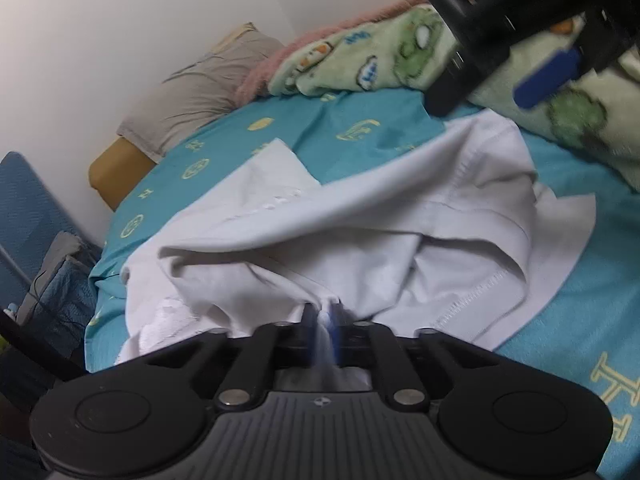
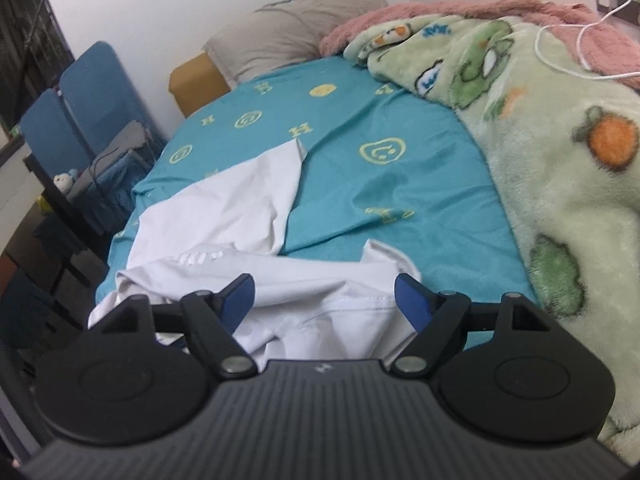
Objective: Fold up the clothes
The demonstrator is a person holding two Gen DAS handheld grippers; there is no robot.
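White garment [image 1: 352, 216] lying rumpled on the teal bedsheet [image 1: 360, 136], its long axis running roughly from the near bed edge toward the grey pillow [image 2: 296, 28], with one flap [image 2: 276, 184] spread flat farther up the bed. Left gripper [image 1: 322, 316]: fingers pressed together, pinching a gathered fold of the white cloth at the near edge; the cloth rises in a ridge away from the pinch. Right gripper [image 2: 324, 296]: fingers spread wide, poised over the hem on the side toward the green fleece blanket [image 2: 560, 152], nothing clamped between them; whether the pads graze the fabric is unclear from this low angle. The next fold probably turns on this relation: the cloth lies directly ahead of and below both sets of fingers, the left already anchored, the right nearer the free end.
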